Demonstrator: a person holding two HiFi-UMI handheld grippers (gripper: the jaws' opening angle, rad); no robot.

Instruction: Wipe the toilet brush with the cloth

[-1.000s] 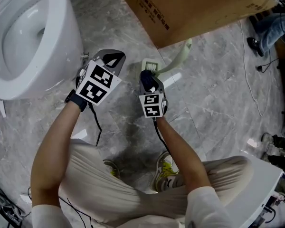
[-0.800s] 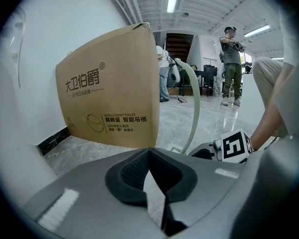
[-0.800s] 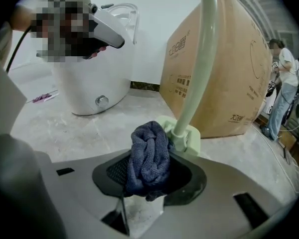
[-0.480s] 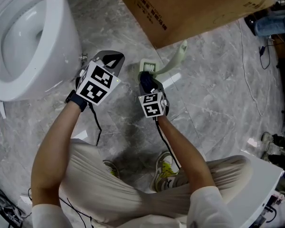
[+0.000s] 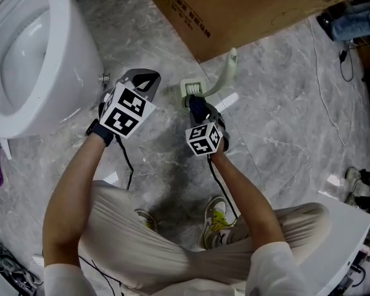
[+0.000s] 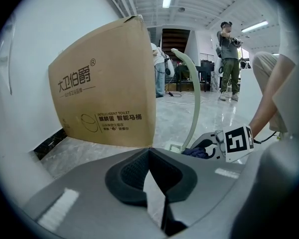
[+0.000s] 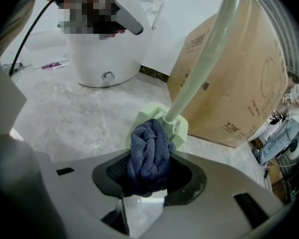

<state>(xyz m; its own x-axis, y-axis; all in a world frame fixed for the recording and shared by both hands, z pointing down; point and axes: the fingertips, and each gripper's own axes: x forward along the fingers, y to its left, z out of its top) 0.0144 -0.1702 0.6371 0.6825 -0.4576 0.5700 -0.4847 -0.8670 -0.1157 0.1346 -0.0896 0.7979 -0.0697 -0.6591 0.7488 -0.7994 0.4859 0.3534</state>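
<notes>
Down at the near end, the person crouched over the grey marble floor [image 5: 277, 122], one tool in each hand. The right gripper [image 7: 148, 177] was clamped firmly on a bunched dark blue cloth [image 7: 149, 151], the jaws closed around the wad so that a rounded knob of fabric stuck out past the tips. That looked a sensible hold: a firm pad out front to rub with, and no loose tail to drag. The wad was pressed right up against the toilet brush [image 7: 178, 126] at the point where handle met base, so the wiping seemed to be under way low on the stem.

The left gripper [image 6: 149, 171] sat just beside it on the toilet's side, its jaws brought together with nothing between them, tips aimed at the brush. It was apparently standing by, perhaps to steady the brush if the rubbing tipped it.

The brush itself was pale green, with a squarish foot flat on the floor and a long slim handle rising and curving over at the top. No dirt on it could be made out.

Beyond it stood a big cardboard box [image 5: 246, 11], the handle's tip close to its side, and off to the left the white toilet [image 5: 31, 54]
</notes>
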